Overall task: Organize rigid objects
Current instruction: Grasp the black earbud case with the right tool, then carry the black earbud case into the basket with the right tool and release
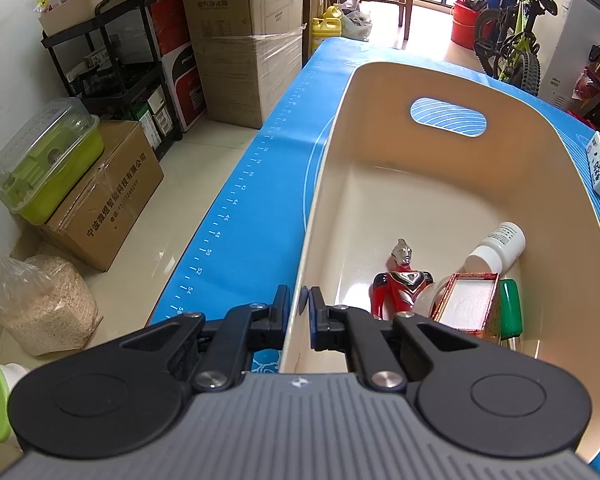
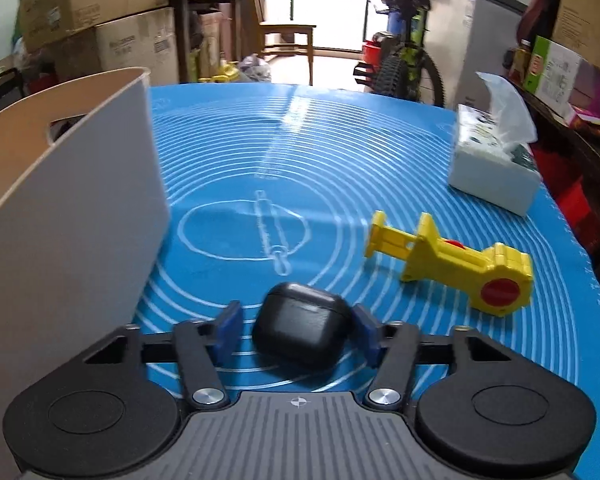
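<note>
Black case (image 2: pixel 300 326) between fingers (image 2: pixel 229 330), seemingly tilted leftward.

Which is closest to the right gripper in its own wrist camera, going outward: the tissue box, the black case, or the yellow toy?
1. Black case: between the right gripper's fingers, on the mat.
2. Yellow toy: farther out, to the right.
3. Tissue box: farthest, near the mat's right edge.
</note>
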`<state>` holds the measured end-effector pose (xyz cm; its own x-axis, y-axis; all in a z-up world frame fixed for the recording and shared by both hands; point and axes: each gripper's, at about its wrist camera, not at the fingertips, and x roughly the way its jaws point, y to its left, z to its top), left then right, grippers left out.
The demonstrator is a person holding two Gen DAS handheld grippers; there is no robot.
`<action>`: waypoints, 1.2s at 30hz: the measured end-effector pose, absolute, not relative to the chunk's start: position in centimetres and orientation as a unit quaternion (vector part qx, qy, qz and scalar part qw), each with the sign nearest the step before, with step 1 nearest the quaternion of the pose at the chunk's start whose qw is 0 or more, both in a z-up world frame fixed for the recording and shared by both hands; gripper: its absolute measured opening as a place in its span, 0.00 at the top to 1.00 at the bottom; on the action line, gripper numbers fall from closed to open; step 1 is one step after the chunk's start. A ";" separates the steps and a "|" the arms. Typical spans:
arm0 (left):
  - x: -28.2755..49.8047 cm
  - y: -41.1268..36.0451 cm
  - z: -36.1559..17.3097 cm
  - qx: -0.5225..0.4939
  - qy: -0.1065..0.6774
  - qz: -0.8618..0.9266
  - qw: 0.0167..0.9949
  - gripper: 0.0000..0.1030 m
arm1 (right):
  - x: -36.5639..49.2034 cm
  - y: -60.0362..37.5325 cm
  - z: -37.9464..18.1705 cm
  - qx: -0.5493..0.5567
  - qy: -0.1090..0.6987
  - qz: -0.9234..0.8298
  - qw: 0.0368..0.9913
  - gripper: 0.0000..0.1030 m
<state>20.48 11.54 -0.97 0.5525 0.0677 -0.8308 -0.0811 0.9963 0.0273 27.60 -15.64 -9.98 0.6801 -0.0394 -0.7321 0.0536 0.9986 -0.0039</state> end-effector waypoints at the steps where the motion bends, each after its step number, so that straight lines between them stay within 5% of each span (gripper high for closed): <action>1: 20.5 11.5 -1.0 -0.007 0.471 0.042 0.881 0.89 | 27.6 -15.5 -10.0 0.007 0.400 -0.028 0.916 0.45; 18: 20.5 11.6 -1.0 -0.008 0.471 0.042 0.881 0.89 | 24.3 -16.4 -9.4 -0.008 0.381 -0.055 0.923 0.45; 36: 20.5 11.6 -1.0 -0.008 0.471 0.042 0.881 0.89 | 23.0 -15.8 0.5 0.015 0.291 -0.010 0.957 0.45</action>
<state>20.47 11.59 -0.98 0.5519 0.0664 -0.8313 -0.0815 0.9963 0.0255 23.01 -15.81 0.49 0.8309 -0.0096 -0.5564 0.0275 0.9993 0.0238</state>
